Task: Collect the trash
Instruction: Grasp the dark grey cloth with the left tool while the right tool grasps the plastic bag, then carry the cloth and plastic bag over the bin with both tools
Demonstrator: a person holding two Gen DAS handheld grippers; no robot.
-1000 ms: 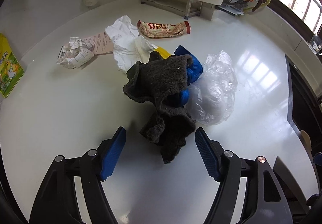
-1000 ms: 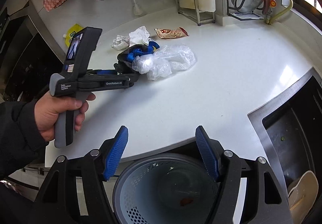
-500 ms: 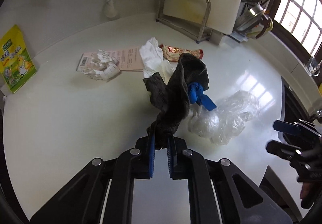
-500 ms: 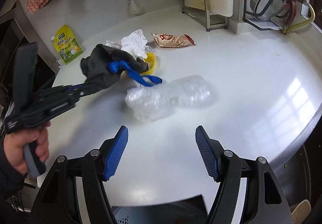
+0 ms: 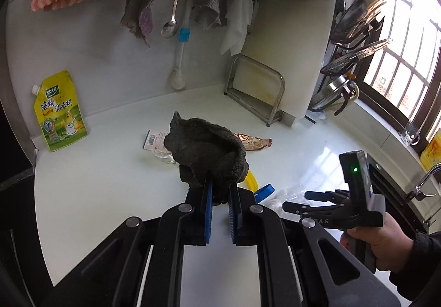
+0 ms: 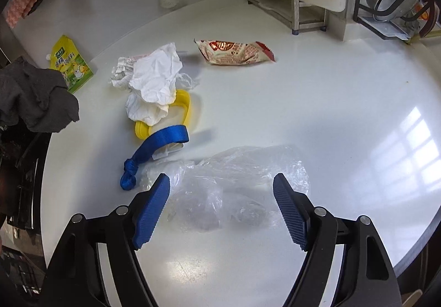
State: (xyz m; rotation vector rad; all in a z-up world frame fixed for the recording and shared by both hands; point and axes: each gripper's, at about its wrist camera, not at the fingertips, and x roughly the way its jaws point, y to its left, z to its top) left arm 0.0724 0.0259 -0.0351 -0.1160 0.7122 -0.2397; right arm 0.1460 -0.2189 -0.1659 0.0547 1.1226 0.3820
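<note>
The left tongs have clamped the dark rag and lifted it off the tabletop — uncovering the plastic bag at six o'clock, which the right tongs, just spreading wider and empty, now straddle.

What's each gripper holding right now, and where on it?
Left gripper: dark grey cloth, pinched by its lower edge. Right gripper: open over the clear plastic bag, holding nothing.

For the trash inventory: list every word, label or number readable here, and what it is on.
"鸡精调味料": yellow seasoning pouch leaning on the wall; its smaller print is too small to read.
Snack wrapper: red printing, too crumpled and blurred to read.
Paper slip: barcode, digits unreadable.
Right gripper: white lettering on its body, partly hidden, not readable.
</note>
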